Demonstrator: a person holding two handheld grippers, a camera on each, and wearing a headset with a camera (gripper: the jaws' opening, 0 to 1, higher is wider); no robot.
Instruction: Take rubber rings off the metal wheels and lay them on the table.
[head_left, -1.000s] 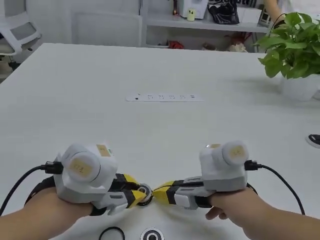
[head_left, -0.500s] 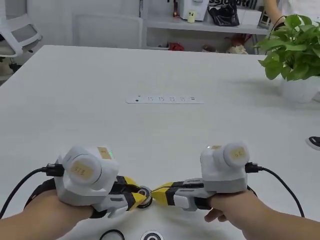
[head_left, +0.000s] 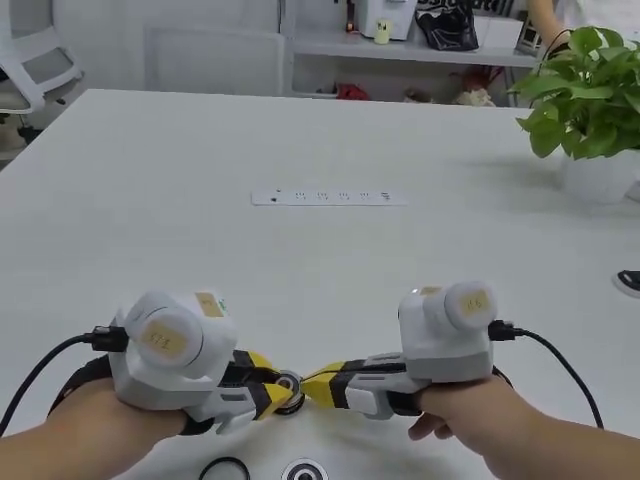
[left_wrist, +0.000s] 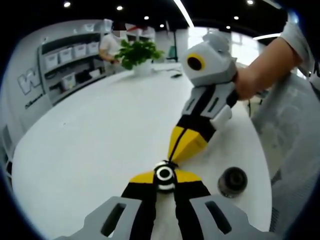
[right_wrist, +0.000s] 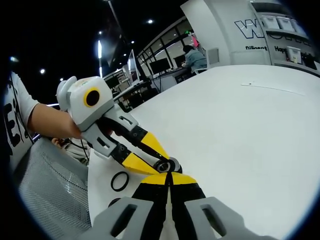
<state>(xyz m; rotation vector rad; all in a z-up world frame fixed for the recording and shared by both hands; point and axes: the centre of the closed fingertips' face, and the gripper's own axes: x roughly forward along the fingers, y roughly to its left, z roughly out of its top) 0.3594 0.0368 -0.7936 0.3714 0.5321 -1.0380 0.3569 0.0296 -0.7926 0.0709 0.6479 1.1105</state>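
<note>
Metal wheel (right_wrist: 169, 164) is pinched between the tips of the left gripper (left_wrist: 165, 176); the right gripper (right_wrist: 169, 177), jaws pressed together, is set against its rim. The rubber ring (left_wrist: 156, 171) is best peeled slowly while the wheel is kept clamped.

Left claw (left_wrist: 168, 178), right claw (right_wrist: 168, 176) — yellow, black; metal wheel (left_wrist: 164, 172) silver; rubber ring (right_wrist: 112, 181) black.
</note>
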